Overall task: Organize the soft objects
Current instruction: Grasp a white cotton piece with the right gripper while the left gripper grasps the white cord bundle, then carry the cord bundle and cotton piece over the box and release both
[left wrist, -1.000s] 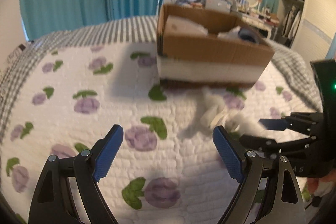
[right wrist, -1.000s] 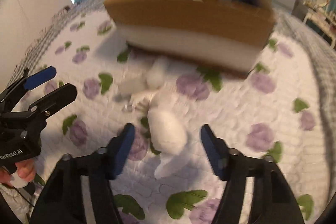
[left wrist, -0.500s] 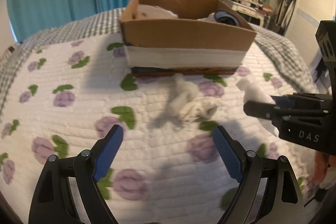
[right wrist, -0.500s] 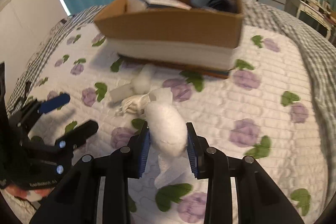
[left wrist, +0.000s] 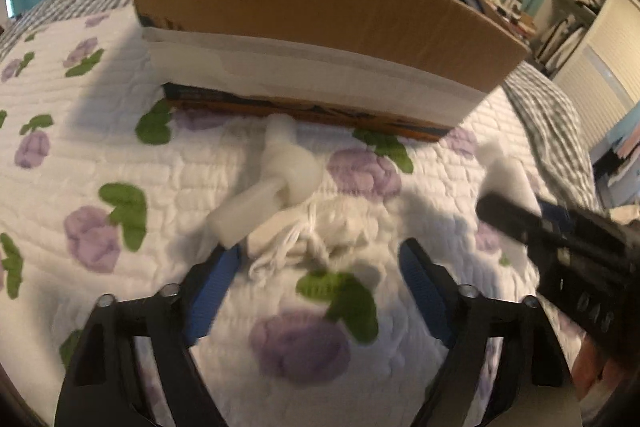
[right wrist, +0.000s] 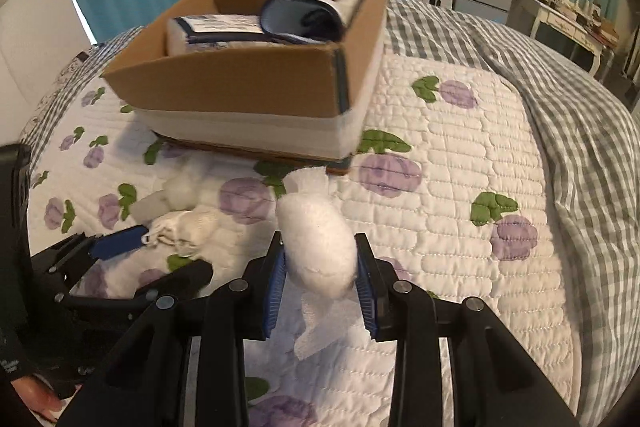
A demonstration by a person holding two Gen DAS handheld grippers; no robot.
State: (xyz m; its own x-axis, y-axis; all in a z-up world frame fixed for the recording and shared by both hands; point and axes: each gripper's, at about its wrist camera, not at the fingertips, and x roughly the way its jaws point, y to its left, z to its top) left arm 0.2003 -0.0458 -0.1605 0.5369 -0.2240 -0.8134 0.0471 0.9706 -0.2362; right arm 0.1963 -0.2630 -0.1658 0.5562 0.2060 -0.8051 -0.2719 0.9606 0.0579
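- Step in hand, as I judge it: carrying one soft piece to the cardboard box [right wrist: 256,83] while the other hand lines up on the next.
- Right claw [right wrist: 322,267] has its blue pads pressed against both sides of a white stuffed pouch [right wrist: 316,247], held clear of the quilted bed cover [right wrist: 460,163]; a thin white tail of fabric hangs below it.
- Left claw [left wrist: 316,287] is spread wide with nothing between its fingers, low over the bed and pointed at a white drawstring bag [left wrist: 316,235] lying just ahead of its tips.
- Knotted white cloth [left wrist: 280,175] lies touching the far side of that bag, between it and the box's near wall.
- Box sits on the bed behind these items, already holding a folded blue-edged white cloth [right wrist: 216,31] and a dark blue rounded item [right wrist: 300,13].
- Next move for the right side probably calls for lifting the pouch over the near wall before letting go, with the hanging tail clearing the rim.
- Left side would need to advance a little and close on the bag alone; the knotted cloth touching it could be dragged along.
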